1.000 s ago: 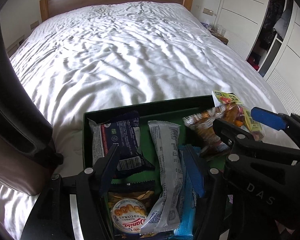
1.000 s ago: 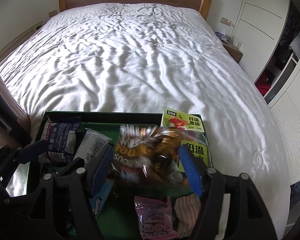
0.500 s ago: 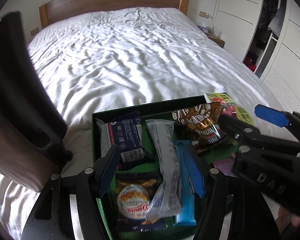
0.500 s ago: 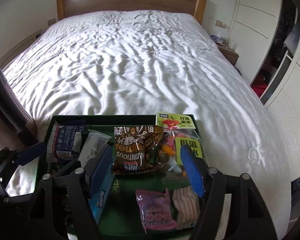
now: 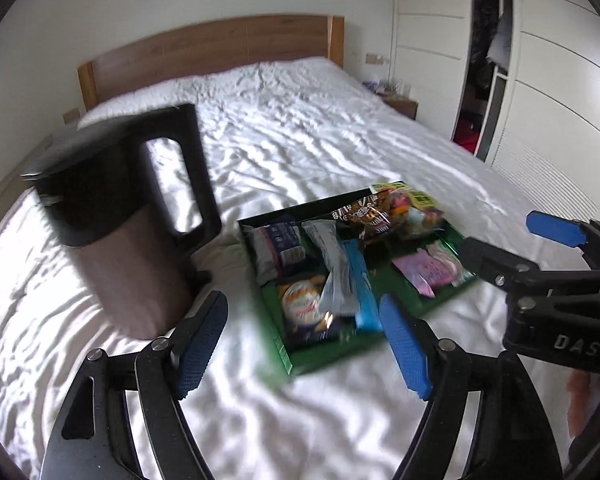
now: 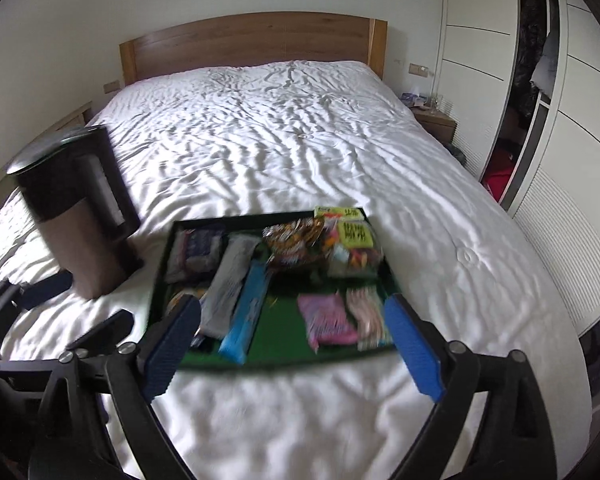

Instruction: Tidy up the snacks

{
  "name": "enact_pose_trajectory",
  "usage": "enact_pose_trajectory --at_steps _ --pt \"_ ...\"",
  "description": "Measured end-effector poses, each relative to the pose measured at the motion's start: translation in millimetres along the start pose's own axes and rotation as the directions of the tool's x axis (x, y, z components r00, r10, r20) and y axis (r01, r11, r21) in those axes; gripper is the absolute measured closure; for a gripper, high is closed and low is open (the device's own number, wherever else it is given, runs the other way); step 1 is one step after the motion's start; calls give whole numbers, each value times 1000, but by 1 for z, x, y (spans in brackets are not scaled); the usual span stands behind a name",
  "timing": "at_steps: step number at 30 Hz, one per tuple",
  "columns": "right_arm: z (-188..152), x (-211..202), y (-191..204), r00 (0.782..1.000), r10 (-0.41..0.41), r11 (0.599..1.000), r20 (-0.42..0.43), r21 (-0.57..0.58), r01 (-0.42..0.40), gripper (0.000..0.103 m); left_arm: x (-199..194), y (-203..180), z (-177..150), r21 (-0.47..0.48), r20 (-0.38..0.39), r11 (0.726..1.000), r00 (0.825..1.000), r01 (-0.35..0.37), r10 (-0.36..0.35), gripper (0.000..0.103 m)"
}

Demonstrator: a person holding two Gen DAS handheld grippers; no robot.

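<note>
Both the left gripper (image 5: 302, 344) and right gripper (image 6: 296, 350) are wide open and empty, with the snack tray (image 6: 162, 272) just ahead on the bed (image 6: 280, 128)

Bright daylight rakes across the bed (image 6: 284, 128), shadowing every crease — the snack tray (image 6: 260, 360) smears with motion blur, and fisheye edges bend into black corners
</note>
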State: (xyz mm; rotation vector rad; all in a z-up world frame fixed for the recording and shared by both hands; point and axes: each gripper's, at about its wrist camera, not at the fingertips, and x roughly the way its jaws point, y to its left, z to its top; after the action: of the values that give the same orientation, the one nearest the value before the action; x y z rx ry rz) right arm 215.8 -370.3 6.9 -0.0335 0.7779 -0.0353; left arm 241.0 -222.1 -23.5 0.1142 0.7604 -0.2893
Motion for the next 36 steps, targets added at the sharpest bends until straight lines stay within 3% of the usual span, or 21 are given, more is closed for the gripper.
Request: enact_pose_trajectory --at_steps 8,20,27,36 --pt "-35 -88 32 999 22 999 50 -28 -21 0 -108 14 -48 50 53 997 997 -52 50 24" --pt "-103 -213 70 994 43 998 99 -49 -39 0 -238 63 -115 -13 107 988 982 -157 157 20" --pt "-118 -265 93 988 55 997 147 -66 -46 0 -286 75 -140 -56 128 989 982 -134 141 19" --pt "-121 -296 104 982 29 997 189 -73 -15 0 -303 72 -145 -41 154 993 981 -111 116 19"
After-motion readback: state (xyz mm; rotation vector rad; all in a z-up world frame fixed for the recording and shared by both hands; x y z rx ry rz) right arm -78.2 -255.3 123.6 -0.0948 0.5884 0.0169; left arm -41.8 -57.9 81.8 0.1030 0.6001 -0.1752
